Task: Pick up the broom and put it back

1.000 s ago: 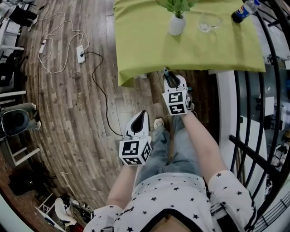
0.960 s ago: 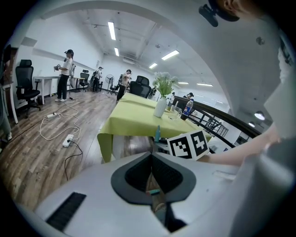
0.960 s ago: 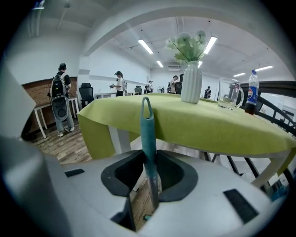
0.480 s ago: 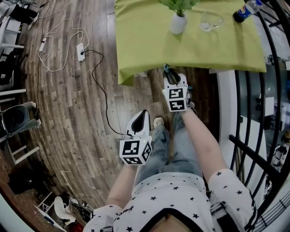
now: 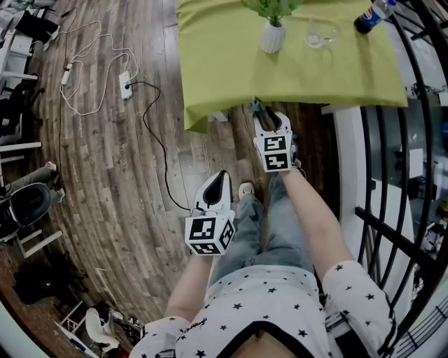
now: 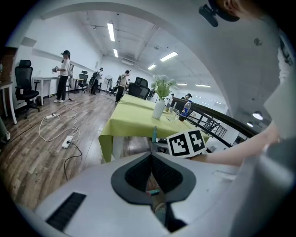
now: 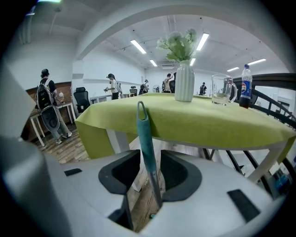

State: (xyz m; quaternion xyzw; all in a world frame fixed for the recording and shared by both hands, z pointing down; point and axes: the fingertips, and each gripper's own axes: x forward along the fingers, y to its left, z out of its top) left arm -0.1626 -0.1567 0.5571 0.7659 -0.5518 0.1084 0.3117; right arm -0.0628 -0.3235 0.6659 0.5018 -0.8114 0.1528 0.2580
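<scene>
We see the right gripper [image 5: 262, 115] at the near edge of the green-clothed table [image 5: 231, 70], which fills the twelve o'clock of the head view. Its jaws have just been opening and stand wide apart. The broom handle [image 7: 146, 134], teal-gripped with a loop on top, rises between them, tilted toward eleven o'clock, its top at the table's edge, with neither pad pressing it. The left gripper [image 5: 221, 179] hangs at seven o'clock of the right one, jaws closed together on nothing. On the cloth stand a white vase [image 5: 272, 36], a glass mug [image 5: 318, 31] and, at one o'clock, a bottle [image 5: 369, 15].
</scene>
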